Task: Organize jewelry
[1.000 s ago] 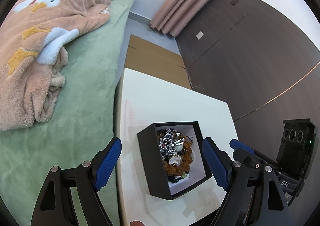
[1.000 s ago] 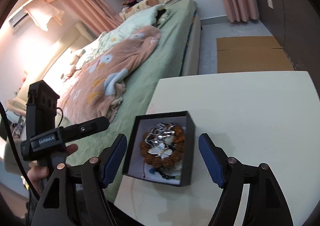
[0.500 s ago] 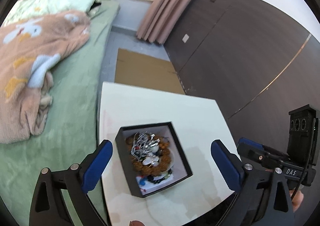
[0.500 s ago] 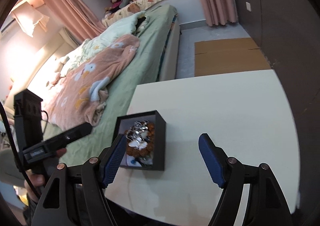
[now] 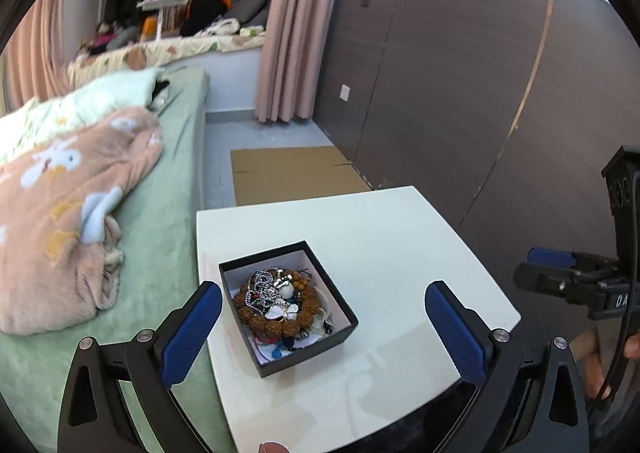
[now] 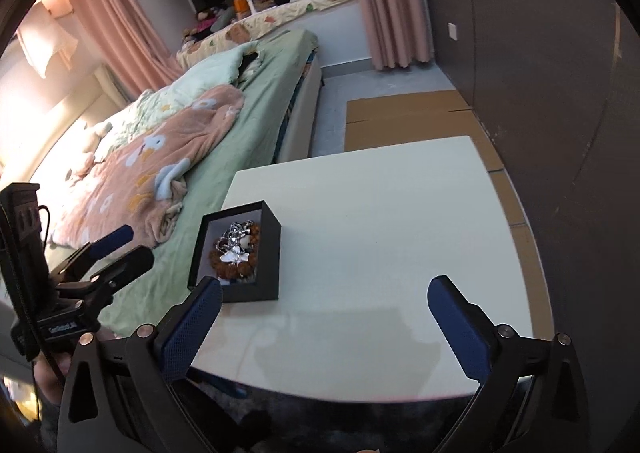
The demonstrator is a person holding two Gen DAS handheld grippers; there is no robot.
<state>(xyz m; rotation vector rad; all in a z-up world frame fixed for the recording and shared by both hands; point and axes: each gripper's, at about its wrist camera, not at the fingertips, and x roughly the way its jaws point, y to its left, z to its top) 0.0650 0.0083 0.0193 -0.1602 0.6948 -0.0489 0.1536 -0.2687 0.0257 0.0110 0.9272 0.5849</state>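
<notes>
Jewelry (image 5: 276, 303) fills the black box (image 5: 340, 333) at the table's (image 5: 380, 237) bed-side edge; your left gripper (image 5: 322, 327) straddles it, nearer than the right gripper (image 6: 324, 317), both spread empty.

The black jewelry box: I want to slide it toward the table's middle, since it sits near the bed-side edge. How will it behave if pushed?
The black jewelry box is low, square and flat-bottomed, so it should slide, not tip. The white table looks glossy, so it may skid easily. The brown bead bracelet and butterfly pendant lie loose inside and will probably shift.
</notes>
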